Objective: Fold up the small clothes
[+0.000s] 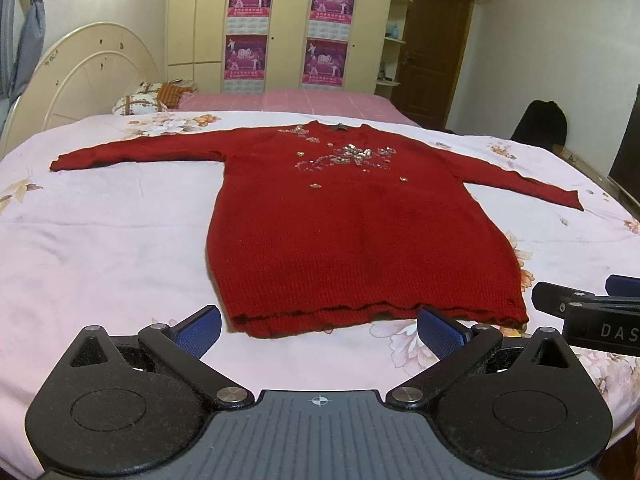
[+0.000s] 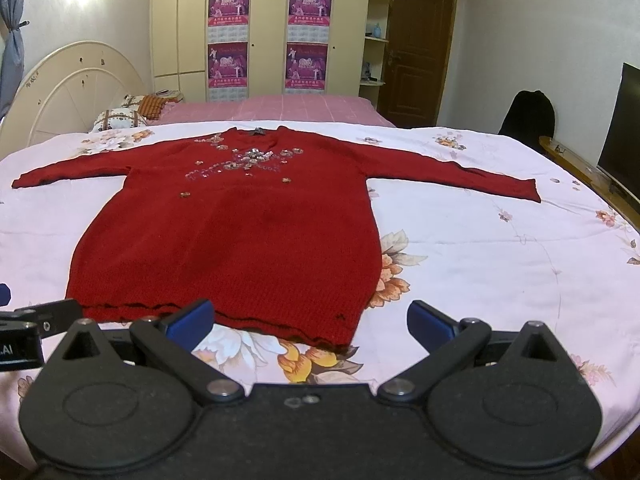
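Both sets of fingers spread wide and holding nothing, poised at the hem of a flat-laid sweater.

Left gripper (image 1: 318, 330) with blue-padded fingers (image 1: 200, 330) far apart, just short of the hem's left part; right gripper (image 2: 310, 322) equally agape with blue-padded fingers (image 2: 430, 326) straddling the hem's right corner, nothing clasped. Beyond, long red knitted sweater with sequin flowers on the chest (image 1: 352, 216), lying face up, both sleeves stretched outward, collar farthest away, on a pale pink floral bedsheet (image 1: 100, 240). Further back: cream rounded headboard (image 1: 80, 76), patterned pillows (image 1: 140, 100), cream wardrobe with purple posters (image 1: 248, 28), brown wooden door (image 1: 432, 48).
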A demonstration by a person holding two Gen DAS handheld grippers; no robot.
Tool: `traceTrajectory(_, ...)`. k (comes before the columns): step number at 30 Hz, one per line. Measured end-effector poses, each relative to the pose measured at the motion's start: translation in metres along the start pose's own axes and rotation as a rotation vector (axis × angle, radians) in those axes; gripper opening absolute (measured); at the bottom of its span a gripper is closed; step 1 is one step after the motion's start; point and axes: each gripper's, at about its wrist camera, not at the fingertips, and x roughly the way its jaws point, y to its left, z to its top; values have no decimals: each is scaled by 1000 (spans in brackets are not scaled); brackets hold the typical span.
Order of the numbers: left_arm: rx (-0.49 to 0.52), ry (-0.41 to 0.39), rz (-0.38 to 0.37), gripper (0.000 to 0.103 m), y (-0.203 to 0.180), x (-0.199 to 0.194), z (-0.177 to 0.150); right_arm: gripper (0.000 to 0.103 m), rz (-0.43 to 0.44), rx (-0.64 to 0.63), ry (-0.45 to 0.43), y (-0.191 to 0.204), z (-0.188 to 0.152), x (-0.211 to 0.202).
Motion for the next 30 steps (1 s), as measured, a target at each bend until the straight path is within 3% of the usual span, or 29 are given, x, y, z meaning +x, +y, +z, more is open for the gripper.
traceTrajectory(30, -1, 2, 3, 103, 2, 3, 1, 102, 6, -6, 4, 0, 2, 1)
